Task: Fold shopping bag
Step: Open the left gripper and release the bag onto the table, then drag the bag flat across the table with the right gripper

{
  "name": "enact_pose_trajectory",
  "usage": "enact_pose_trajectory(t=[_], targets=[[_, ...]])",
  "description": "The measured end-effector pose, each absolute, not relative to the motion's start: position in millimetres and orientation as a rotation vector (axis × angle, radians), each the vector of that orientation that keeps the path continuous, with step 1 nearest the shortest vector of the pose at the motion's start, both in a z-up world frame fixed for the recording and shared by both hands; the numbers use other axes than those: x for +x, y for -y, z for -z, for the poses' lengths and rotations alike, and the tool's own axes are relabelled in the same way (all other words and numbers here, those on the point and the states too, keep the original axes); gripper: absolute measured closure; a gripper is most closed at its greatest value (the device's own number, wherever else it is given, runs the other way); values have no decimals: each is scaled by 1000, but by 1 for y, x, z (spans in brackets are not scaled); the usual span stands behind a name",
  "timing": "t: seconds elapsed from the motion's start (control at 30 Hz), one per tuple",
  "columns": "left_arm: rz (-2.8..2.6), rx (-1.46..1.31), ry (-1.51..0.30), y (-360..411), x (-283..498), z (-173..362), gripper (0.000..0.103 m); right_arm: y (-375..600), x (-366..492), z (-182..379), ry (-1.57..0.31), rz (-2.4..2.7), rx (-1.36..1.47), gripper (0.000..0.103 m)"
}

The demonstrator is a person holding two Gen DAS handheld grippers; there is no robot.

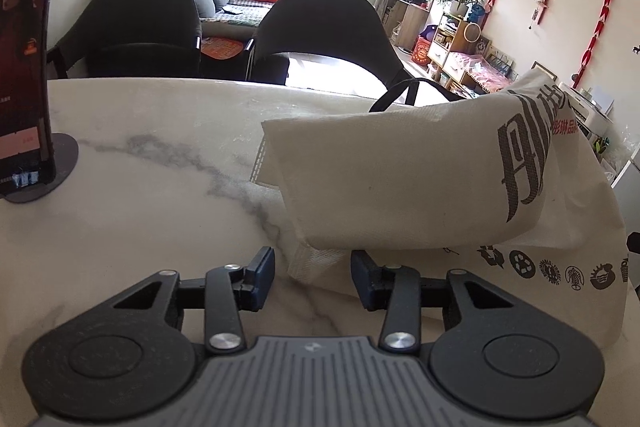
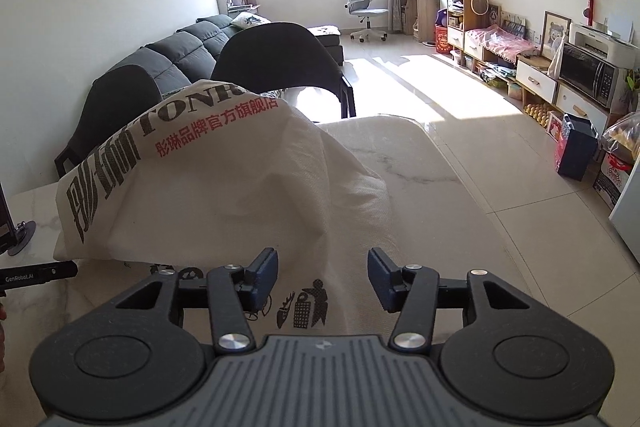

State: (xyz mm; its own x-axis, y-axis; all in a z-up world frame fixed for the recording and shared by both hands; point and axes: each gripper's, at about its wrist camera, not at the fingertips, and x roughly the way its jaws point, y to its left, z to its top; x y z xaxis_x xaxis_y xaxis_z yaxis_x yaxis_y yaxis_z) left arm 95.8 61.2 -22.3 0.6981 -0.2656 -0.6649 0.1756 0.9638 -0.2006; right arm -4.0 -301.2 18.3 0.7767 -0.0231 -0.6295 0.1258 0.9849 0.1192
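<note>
The white shopping bag (image 1: 400, 179) lies folded over on the marble worktop (image 1: 140, 187); left gripper (image 1: 313, 281) and right gripper (image 2: 323, 277) jaws stand apart, gripping nothing.

Each claw (image 1: 313, 279) (image 2: 323, 279) — black linkages, silver screws, dark-blue pads, ribbed grey body.

A: Where's free room?
B: Bare marble table (image 1: 152, 187) on the left, up to the phone stand (image 1: 36, 163).
A: Obstacles?
B: The shopping bag (image 1: 400, 179) humps up right; chairs (image 1: 324, 27) block the far edge.
</note>
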Motion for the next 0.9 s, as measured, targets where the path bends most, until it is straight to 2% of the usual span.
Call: enact_pose_trajectory(t=[0.03, 0.07, 0.17, 0.9], targets=[[249, -128, -762, -61, 97, 22, 85, 303, -6, -16, -684, 83, 162, 47], [253, -130, -766, -60, 97, 23, 96, 305, -7, -14, -691, 85, 167, 47], [247, -122, -764, -56, 97, 24, 102, 307, -16, -6, -702, 86, 174, 45], [205, -63, -535, -61, 28, -43, 103, 339, -23, 21, -762, 174, 228, 46]])
